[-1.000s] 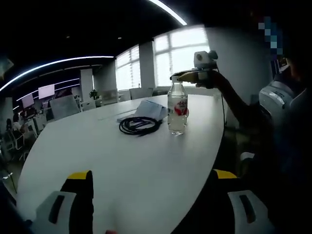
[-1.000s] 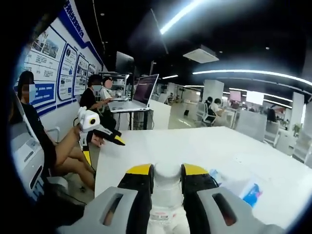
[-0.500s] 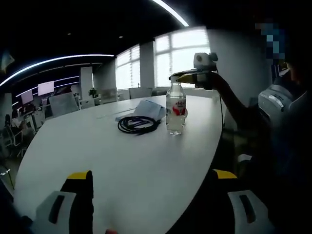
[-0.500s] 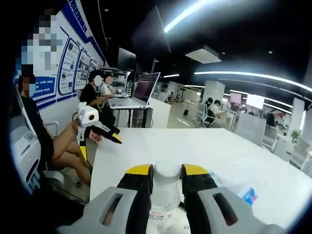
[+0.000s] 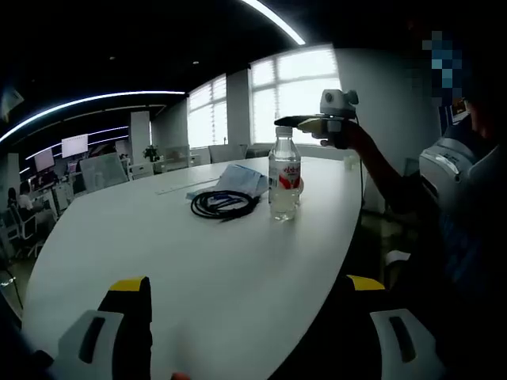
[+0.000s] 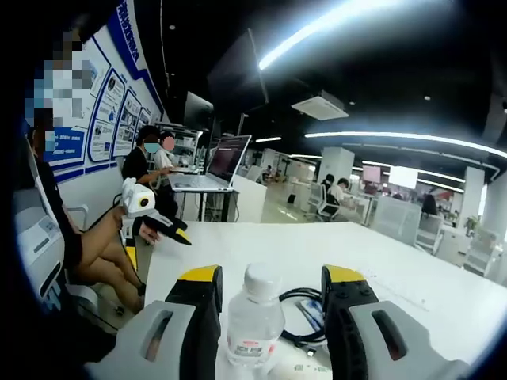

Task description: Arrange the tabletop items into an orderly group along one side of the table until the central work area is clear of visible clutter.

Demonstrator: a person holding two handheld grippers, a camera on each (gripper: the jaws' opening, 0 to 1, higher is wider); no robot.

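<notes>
A clear water bottle (image 5: 284, 184) with a red label stands upright on the white table (image 5: 198, 261), near its far right edge. A coiled black cable (image 5: 224, 203) lies just left of it, with a white and blue packet (image 5: 242, 178) behind. My right gripper (image 6: 272, 274) is open, its jaws standing either side of the bottle (image 6: 253, 321) without touching it. In the left gripper view the right gripper (image 5: 301, 122) hovers by the bottle's cap, held by a hand. My left gripper (image 5: 247, 285) is open and empty, low over the table's near end.
The table's right edge runs close to the bottle, and a person (image 5: 459, 198) sits beyond it. In the right gripper view, people work at a laptop (image 6: 214, 162) on a stand past the table's far end. Office desks and chairs fill the background.
My right gripper has opened and let go of the bottle, drawing back a little. The bottle now stands on its own. The left gripper has stayed where it was.
</notes>
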